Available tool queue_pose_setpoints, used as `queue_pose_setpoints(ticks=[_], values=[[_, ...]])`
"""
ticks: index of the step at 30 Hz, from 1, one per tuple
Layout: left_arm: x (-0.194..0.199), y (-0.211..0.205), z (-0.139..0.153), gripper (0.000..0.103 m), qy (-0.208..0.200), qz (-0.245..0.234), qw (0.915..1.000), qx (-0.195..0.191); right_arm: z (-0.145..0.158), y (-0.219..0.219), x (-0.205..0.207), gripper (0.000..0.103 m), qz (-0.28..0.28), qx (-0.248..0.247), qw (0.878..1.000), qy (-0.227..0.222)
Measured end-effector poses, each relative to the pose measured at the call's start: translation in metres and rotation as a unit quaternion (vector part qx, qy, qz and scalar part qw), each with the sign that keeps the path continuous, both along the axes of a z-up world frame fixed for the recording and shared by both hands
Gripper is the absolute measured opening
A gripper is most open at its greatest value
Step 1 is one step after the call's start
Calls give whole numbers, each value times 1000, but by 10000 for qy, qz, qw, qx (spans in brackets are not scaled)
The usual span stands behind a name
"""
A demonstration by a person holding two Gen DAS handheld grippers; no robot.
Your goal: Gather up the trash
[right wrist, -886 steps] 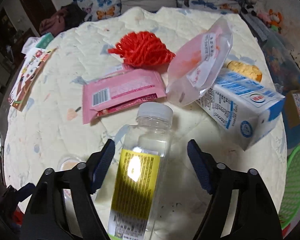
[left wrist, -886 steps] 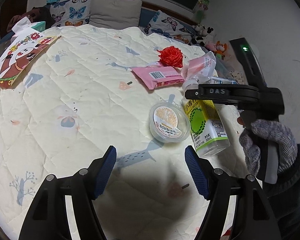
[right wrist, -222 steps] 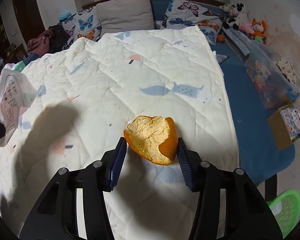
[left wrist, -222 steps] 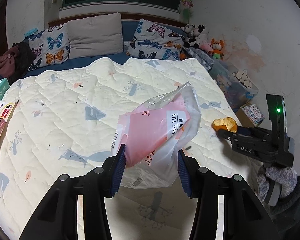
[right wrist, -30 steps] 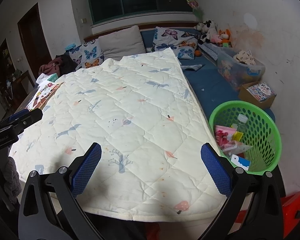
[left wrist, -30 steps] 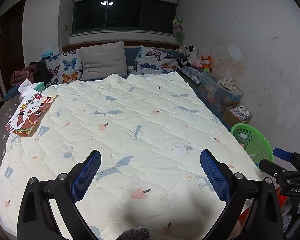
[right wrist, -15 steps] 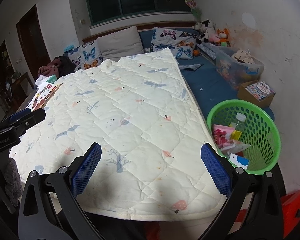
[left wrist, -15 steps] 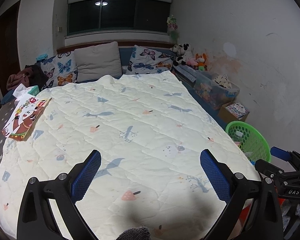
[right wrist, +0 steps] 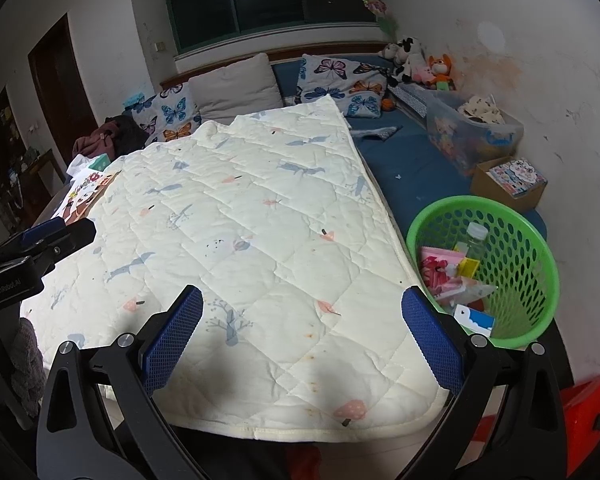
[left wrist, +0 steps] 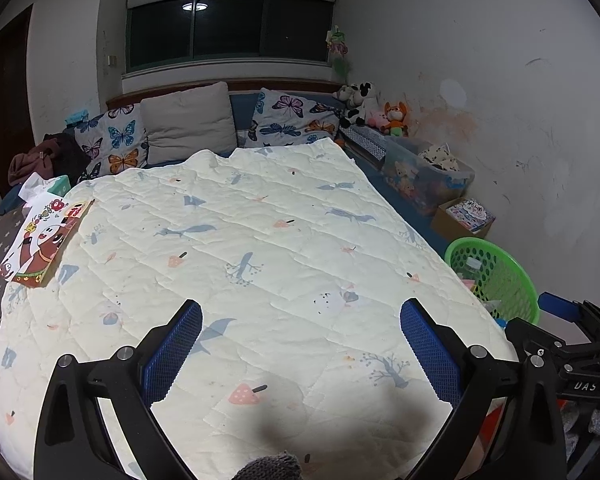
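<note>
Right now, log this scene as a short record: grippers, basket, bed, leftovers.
left gripper: open, holds nothing
right gripper: open, holds nothing
basket: green, on the floor beside the bed's right edge
basket contents: clear bottle, pink wrapper, blue-and-white carton, other scraps
quilt: no trash visible on it
left edge of bed: picture book, tissue box, not trash by the look of them

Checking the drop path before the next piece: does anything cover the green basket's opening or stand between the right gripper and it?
Nothing visible does. The green basket stands uncovered beside the bed, trash lying low inside, and the right gripper, open and empty, has clear air toward it.
</note>
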State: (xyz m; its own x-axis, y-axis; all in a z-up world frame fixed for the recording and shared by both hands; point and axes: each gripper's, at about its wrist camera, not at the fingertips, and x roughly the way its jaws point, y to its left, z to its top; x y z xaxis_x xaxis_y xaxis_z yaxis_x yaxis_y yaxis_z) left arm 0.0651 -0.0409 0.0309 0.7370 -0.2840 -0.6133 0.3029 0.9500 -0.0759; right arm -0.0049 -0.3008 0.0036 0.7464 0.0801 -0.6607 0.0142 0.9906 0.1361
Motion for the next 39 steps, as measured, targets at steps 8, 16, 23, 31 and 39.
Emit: queue_pose_setpoints(ticks=[8,16,23,31,39], values=[[0,-2,0,96,15,-22,10000,-7,0,-1,0,99,-15,-11,10000,-4],[1,-7,-3,96,50,-62,10000,19,1,-3,-1,99,-29,-1,10000,9],[1,-6,-3,96,60,-63,10000,12,1,-4,-1,99,-12,-15,10000,-2],[2,-4,-5,96,70,-30,10000,10,0,-4,2,99,-21,4,10000,20],[2,-7,-6,96,95,-76,9999,6,-4,-1,3,99,35,-4,10000,49]])
